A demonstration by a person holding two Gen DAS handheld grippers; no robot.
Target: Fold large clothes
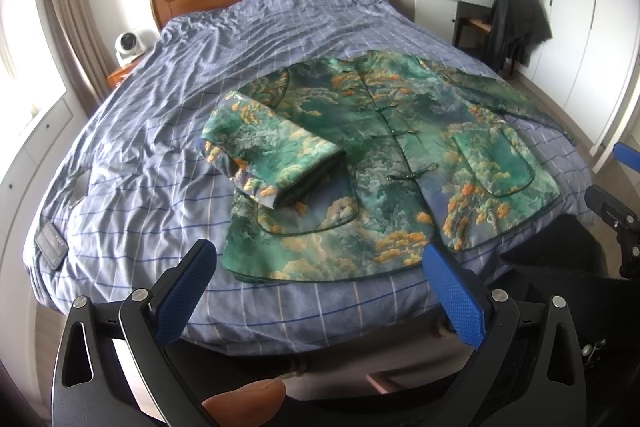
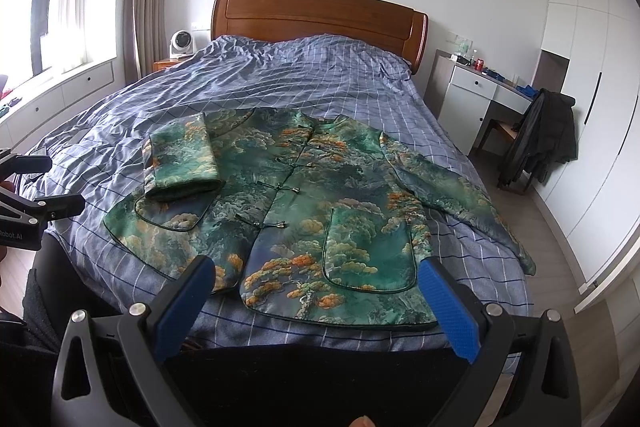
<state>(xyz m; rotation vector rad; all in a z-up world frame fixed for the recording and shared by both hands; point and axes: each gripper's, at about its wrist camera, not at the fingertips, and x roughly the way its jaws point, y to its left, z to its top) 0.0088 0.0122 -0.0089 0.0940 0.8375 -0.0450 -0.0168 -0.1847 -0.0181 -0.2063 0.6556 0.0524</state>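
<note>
Jacket (image 2: pixel 304 211): flat on the bed (image 2: pixel 280 79), near its foot, left sleeve (image 2: pixel 182 159) folded across the front
Left gripper (image 1: pixel 320 267): jaws apart, empty
Right gripper (image 2: pixel 316 283): jaws apart, empty

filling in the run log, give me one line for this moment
stage: one sleeve folded | jacket flat on bed | other sleeve still out | left gripper open, empty | right gripper open, empty
</note>
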